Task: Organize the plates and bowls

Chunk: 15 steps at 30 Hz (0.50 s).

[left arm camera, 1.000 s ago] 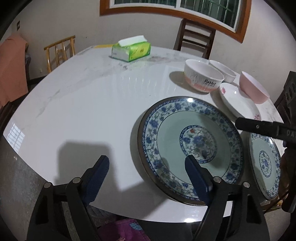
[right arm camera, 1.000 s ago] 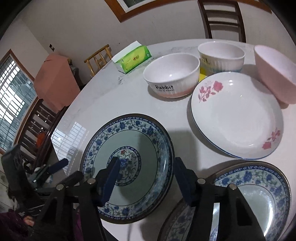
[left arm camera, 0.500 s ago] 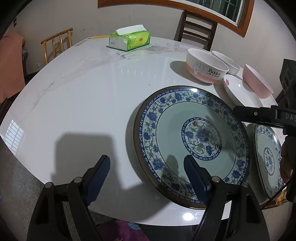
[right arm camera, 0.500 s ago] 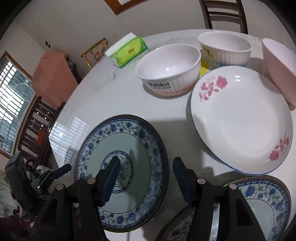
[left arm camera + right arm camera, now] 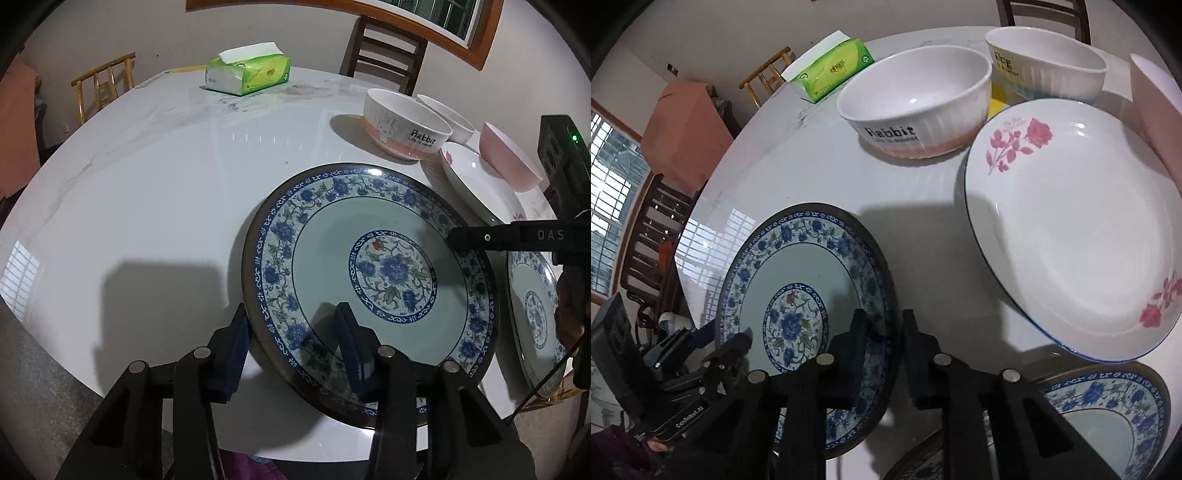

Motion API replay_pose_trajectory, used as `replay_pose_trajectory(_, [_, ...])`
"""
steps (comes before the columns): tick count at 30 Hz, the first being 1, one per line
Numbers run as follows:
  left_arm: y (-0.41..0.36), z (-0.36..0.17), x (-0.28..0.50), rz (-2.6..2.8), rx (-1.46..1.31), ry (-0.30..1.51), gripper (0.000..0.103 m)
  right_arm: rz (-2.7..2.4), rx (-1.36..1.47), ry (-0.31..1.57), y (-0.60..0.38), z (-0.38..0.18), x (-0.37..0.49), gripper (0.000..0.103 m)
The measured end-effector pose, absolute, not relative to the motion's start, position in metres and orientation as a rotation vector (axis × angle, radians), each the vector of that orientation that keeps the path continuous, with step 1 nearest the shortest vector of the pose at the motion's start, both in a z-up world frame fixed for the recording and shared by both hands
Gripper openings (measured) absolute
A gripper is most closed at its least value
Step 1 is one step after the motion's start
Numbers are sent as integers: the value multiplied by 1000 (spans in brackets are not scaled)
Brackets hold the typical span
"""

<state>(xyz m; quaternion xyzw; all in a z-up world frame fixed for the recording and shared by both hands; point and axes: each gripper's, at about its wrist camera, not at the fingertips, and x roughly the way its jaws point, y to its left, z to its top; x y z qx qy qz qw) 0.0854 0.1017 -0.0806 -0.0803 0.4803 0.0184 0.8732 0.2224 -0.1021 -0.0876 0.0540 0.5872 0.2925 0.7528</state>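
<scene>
We had stacked nothing yet: bowls and plates lay apart on the tabletop [image 5: 155, 192]. Our left hand-held gripper [image 5: 291, 339] and right hand-held gripper [image 5: 884, 343] had just been closing, both clenched on the blue-patterned plate [image 5: 369, 266] rim nearest us.

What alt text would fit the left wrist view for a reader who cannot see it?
The left gripper has just closed its blue-padded jaws across the near rim of a blue floral plate on a white marble table. The right gripper reaches over the plate's far side. Behind stand a Rabbit bowl, a rose-printed white plate, a pink bowl and a green tissue pack.
</scene>
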Motion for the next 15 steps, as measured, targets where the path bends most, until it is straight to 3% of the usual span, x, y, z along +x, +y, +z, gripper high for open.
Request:
replay_pose_trajectory(6, [115, -79, 87, 52, -209, 986, 29, 644, 176, 1295, -105, -92, 219, 16])
replay_pose_trajectory(15, [144, -74, 89, 95, -237, 968, 24, 682, 231, 1308, -106, -92, 214, 15])
